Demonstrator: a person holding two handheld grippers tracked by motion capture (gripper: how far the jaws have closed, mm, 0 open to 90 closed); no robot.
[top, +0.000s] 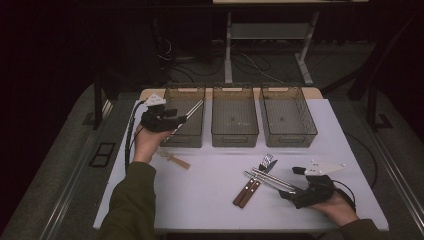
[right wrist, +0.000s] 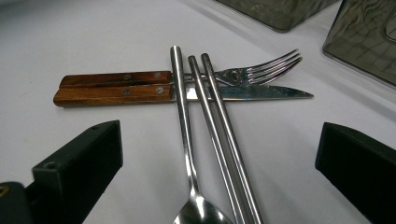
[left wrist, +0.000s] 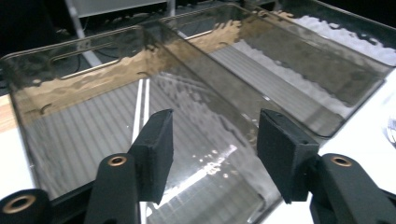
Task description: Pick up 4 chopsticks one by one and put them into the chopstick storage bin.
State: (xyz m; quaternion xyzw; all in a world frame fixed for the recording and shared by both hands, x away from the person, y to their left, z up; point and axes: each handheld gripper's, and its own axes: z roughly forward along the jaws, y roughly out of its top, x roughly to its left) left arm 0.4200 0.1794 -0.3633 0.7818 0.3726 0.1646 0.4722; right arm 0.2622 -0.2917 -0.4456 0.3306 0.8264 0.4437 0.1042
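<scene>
While both hands work at the white surface [top: 210,200], we take the job in hand to be sorting cutlery into the three smoked bins [top: 235,116].

Our right tongs [right wrist: 219,172] stand spread wide, gripping nothing. Directly ahead, between the two jaws, lie a steel spoon [right wrist: 184,130] and a pair of steel chopsticks [right wrist: 219,130]. Their long axes run almost straight away from the tongs, so the jaws would close across the shafts, not along them. These shafts rest on top of a wood-handled fork [right wrist: 116,77] and a wood-handled knife [right wrist: 112,94], which lie crosswise beyond. In the high view the right tongs [top: 295,192] are the nearer by far to this pile.

Our left tongs [left wrist: 215,140] are likewise parted and empty, hovering over the leftmost bin [left wrist: 84,135]. In the high view a thin metal rod [top: 192,111] slants off the left tongs [top: 170,120] over that bin; we cannot tell whether it is gripped or loose. A small wooden utensil [top: 175,160] lies on the surface just below that hand.

The spoon's bowl is cut off at the frame's lower edge.
</scene>
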